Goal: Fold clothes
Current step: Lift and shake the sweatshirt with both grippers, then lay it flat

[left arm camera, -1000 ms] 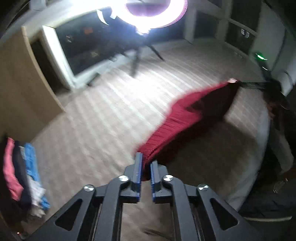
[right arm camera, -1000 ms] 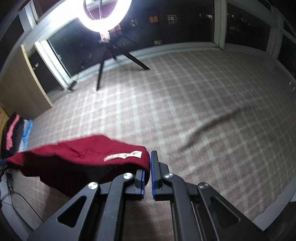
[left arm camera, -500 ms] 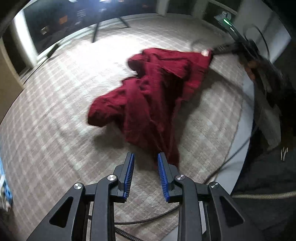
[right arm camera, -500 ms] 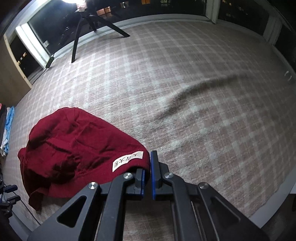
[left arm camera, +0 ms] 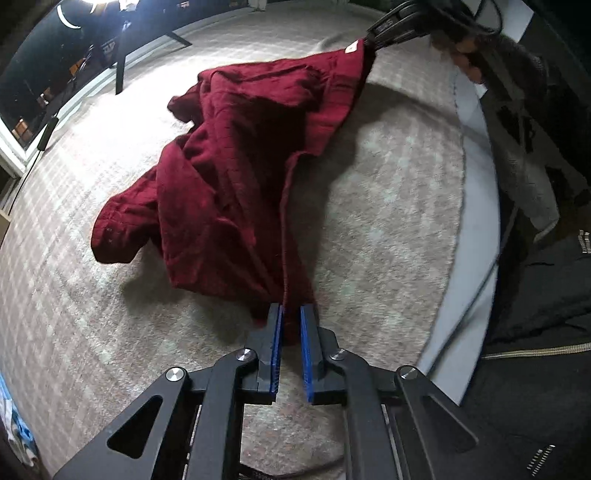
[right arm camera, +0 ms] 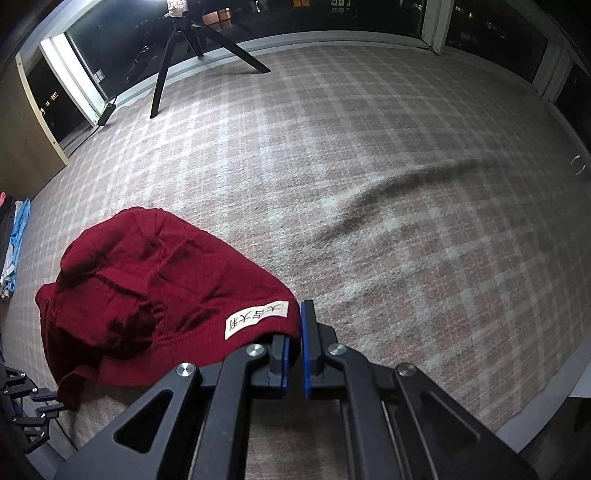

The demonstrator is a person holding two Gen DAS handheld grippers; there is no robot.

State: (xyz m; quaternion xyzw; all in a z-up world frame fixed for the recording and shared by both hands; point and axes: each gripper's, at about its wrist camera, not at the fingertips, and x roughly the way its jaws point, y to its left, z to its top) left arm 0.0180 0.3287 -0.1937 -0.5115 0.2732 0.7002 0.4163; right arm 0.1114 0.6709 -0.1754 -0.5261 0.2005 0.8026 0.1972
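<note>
Left gripper point(left arm camera: 291, 325) low over plaid bed cover point(left arm camera: 388, 206), jaws narrowly apart with hem of dark red garment point(left arm camera: 236, 177) lying between blue pads; firm clamping not confirmable. Right gripper point(right arm camera: 293, 343) jaws closed together, pinching collar edge of garment point(right arm camera: 147, 280) just beside white label point(right arm camera: 256, 319) with printed characters. Garment crumpled, mostly resting on cover, stretched between both grippers; sleeve end spread toward left. Ridge-shaped wrinkle point(right arm camera: 406, 188) in cover beyond right gripper. Stack of clothes point(right arm camera: 14, 243) (blue, white, dark) at far left edge. Black tripod legs point(right arm camera: 184, 48) standing further off, near dark windows point(right arm camera: 332, 14). Person's dark clothing point(left arm camera: 546, 295) at right of left view.
</note>
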